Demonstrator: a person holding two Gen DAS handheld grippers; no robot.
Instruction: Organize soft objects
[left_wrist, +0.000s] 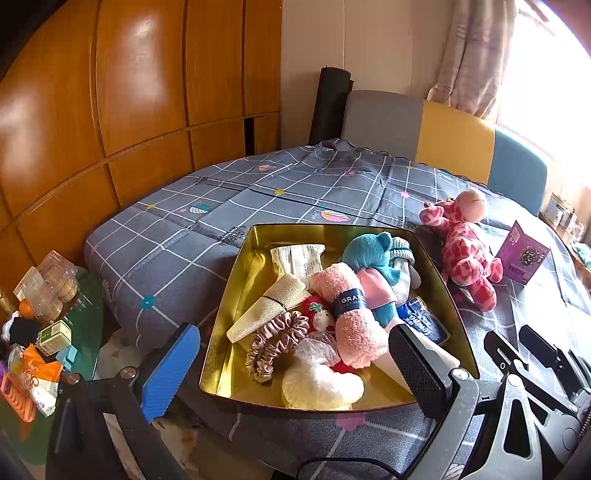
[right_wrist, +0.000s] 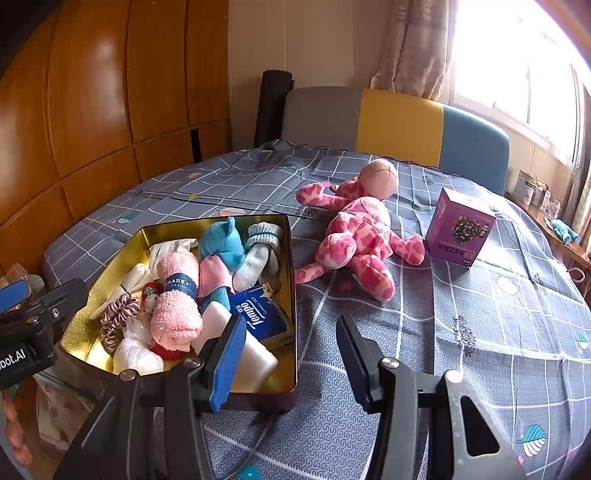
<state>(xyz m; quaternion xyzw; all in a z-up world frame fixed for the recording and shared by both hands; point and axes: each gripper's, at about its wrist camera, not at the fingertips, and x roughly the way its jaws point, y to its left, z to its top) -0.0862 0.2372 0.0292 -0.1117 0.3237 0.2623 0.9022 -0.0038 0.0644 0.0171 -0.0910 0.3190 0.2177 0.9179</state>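
Observation:
A gold tin box (left_wrist: 236, 295) (right_wrist: 110, 251) sits on the bed and holds several soft things: a rolled pink towel (left_wrist: 351, 314) (right_wrist: 175, 299), a blue plush (left_wrist: 369, 254) (right_wrist: 221, 243), a pink scrunchie (left_wrist: 277, 339), grey socks (right_wrist: 258, 251), a blue tissue pack (right_wrist: 262, 314). A pink spotted plush giraffe (left_wrist: 465, 251) (right_wrist: 358, 229) lies on the bedsheet right of the box. My left gripper (left_wrist: 295, 373) is open and empty over the box's near edge. My right gripper (right_wrist: 291, 350) is open and empty, near the box's right corner.
A purple carton (left_wrist: 522, 254) (right_wrist: 460, 229) stands right of the giraffe. A cluttered side table (left_wrist: 44, 325) is at the left. A grey, yellow and blue headboard (right_wrist: 399, 122) and wooden wardrobe (left_wrist: 110, 110) lie behind. The bed's near edge is below the box.

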